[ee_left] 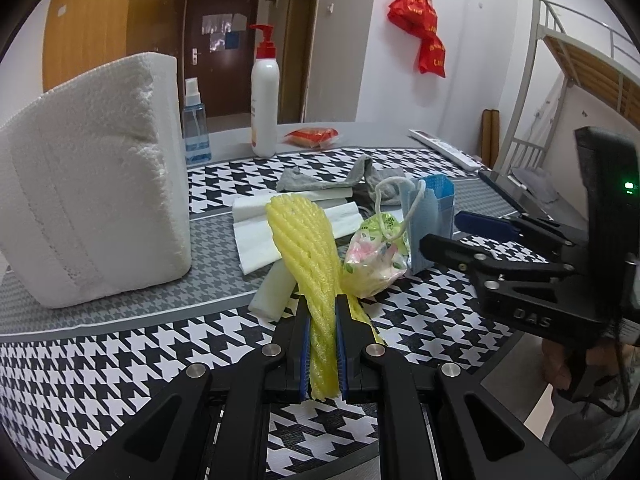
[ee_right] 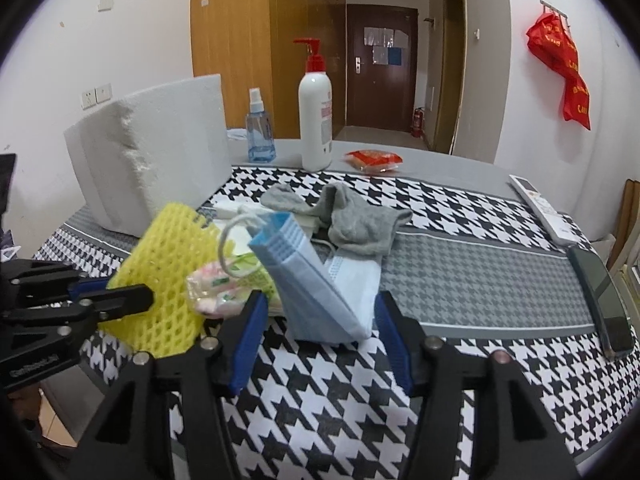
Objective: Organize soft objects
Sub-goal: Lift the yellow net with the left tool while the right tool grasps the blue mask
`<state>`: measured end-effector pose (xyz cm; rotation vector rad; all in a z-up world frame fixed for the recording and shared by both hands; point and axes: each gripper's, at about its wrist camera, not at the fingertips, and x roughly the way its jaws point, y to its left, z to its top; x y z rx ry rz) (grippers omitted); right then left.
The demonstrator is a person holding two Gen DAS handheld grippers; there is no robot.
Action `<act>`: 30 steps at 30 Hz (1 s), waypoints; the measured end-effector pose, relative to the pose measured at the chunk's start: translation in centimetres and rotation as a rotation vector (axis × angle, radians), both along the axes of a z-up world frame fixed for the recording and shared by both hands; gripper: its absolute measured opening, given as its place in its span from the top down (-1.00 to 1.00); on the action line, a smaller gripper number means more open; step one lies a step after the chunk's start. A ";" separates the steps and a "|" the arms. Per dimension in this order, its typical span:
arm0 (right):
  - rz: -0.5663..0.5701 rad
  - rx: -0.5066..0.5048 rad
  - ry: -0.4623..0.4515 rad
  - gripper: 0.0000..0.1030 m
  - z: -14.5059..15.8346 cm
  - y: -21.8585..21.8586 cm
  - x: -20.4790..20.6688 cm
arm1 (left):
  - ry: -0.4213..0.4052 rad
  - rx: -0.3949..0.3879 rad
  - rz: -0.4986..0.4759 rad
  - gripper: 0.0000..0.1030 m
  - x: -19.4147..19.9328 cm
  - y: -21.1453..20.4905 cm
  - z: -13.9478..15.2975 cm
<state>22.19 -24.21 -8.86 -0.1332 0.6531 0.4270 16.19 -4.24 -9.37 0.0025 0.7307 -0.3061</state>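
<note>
Left wrist view: the yellow foam net (ee_left: 308,264) is being pinched between the closed jaws of the left gripper (ee_left: 323,316), its mesh rising just left of the floral tissue pack (ee_left: 376,260). The right gripper (ee_right: 320,308) is being held with jaws apart around the blue face mask (ee_right: 312,280), pads not touching it. Behind the mask, a grey sock (ee_right: 352,216) is lying on the houndstooth cloth (ee_right: 320,400).

- Foam net (ee_left: 316,276) partly hidden between pads of left tool (ee_left: 323,344).
- Tissue pack (ee_right: 218,286) half covered by mask (ee_right: 316,300) and net.
- Bottle (ee_right: 316,116) label too small to read.
- Phone (ee_right: 604,304) blurred near frame edge.
</note>
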 end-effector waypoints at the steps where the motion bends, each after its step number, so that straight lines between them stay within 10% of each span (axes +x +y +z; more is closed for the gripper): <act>1: 0.002 -0.006 0.006 -0.17 -0.1 0.1 0.2 | 0.000 -0.001 -0.001 0.78 0.0 0.0 0.0; 12: 0.051 0.011 0.087 0.76 -1.0 0.7 1.6 | 0.009 -0.014 -0.002 0.78 -0.2 0.9 -0.3; 30: 0.037 0.126 0.006 0.83 2.8 -1.3 -2.2 | -0.076 -0.057 0.032 0.78 -2.1 1.9 1.9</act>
